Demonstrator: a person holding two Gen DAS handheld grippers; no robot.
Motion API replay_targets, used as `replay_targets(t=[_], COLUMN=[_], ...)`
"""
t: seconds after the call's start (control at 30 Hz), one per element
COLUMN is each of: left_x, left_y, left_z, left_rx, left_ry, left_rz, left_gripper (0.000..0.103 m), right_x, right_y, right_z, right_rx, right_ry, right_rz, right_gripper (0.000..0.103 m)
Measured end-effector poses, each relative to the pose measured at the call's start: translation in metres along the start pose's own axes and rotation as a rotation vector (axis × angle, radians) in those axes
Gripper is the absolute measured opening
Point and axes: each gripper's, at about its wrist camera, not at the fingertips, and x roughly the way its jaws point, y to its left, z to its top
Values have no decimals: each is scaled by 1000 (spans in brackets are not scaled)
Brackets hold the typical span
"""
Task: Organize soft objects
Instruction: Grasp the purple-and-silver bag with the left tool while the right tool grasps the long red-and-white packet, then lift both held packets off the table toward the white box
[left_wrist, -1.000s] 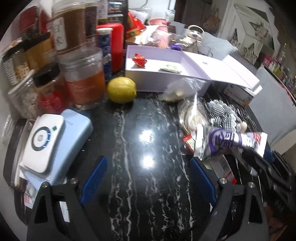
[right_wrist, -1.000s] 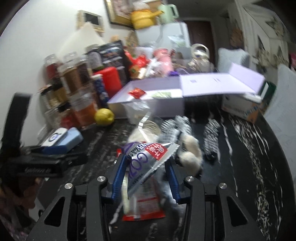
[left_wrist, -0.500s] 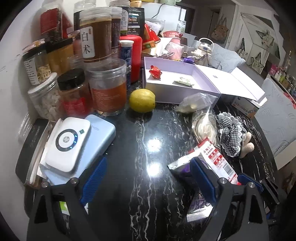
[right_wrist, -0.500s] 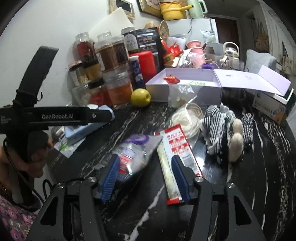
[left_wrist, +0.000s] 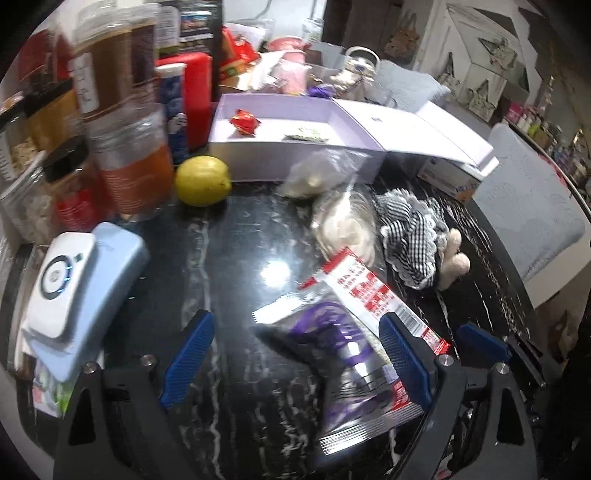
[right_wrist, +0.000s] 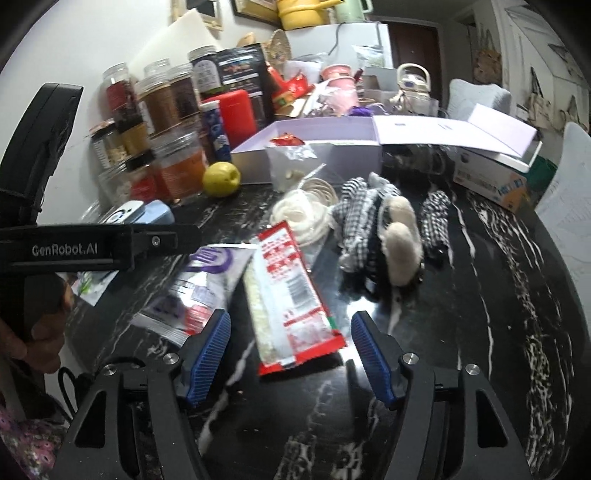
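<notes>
At the left edge of the black marble table (left_wrist: 229, 258) a white round-dial device (left_wrist: 61, 284) sits on a pale blue case (left_wrist: 107, 280), with a crowd of jars (left_wrist: 136, 170) packed behind them towards the back left corner. Just beside the jars, a yellow lemon (left_wrist: 202, 180) rests against the front wall of the open lilac box (left_wrist: 295, 162), and inside that box lie a red wrapper (left_wrist: 244, 121) and a small greenish packet (left_wrist: 306, 133).

Down front, the left gripper (left_wrist: 295, 354) hangs with its blue pads spread wide, pinching nothing; the purple-and-silver packet (left_wrist: 343, 354) lies flat on the table between them, nearer the right-hand pad, and whether that pad touches it is hard to tell. Overlapping it on the right is the long red-and-white noodle packet (right_wrist: 288, 295). The right gripper (right_wrist: 290, 354) is over that one, jaws opening right now, the near end of the noodle packet lying between the pads with clear gaps on both sides. In the right wrist view a hand (right_wrist: 40, 332) grips the left tool's black handle at the left.

Further back, middle of the table, a clear bag (left_wrist: 321, 173) leans at the box front, and a bag of white coils (right_wrist: 303, 214) lies behind the noodle packet. Right of that, the checked plush toy (right_wrist: 384, 229) sprawls with its cream feet up. Near the right back edge a white-and-blue carton (right_wrist: 491, 177) sits under the box's open lid (right_wrist: 454, 129).
</notes>
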Motion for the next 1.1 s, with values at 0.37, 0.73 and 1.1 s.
replay_targets(t=[0.37,0.73,1.1], left_x=[35,35,24], left_y=[0,13,50], left_z=[-13,-16,-19], left_rx=[17,30,3], left_ry=[128,64,41], left_rz=[27,46,-37], left_gripper=[91,67,43], right_x=[21,43,64], right_y=[-4,7,28], right_z=[4,10,20], right_rx=[-31,-81,-126], right_ry=[64,116,153], right_rz=[-10,-12,-102], right_gripper=[74,79,68])
